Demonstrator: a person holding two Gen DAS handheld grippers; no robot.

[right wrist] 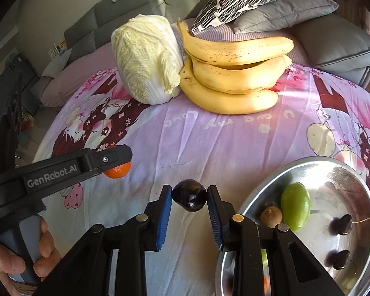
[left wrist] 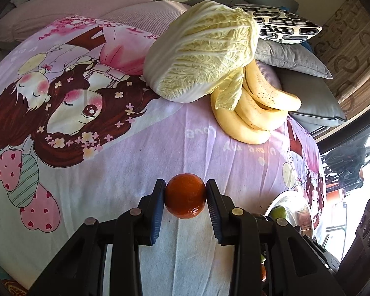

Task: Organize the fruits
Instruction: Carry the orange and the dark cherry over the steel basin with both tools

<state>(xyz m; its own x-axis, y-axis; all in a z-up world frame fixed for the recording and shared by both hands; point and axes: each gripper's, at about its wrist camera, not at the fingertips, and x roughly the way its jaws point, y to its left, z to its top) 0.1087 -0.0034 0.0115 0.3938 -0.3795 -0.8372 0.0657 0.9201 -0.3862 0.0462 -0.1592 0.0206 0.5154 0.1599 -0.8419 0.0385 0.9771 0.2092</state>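
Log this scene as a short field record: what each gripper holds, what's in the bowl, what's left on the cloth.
left gripper: shut on orange
right gripper: shut on dark plum
metal bowl: green fruit, brown fruit, two dark fruits
printed cloth: bananas beside cabbage

We read "GenRobot.AI" in white on the black arm of the left gripper (right wrist: 117, 159), at nine o'clock. On the cartoon bedsheet (right wrist: 209, 148), upside-down pale script reads roughly "u are my Love", toward twelve o'clock.
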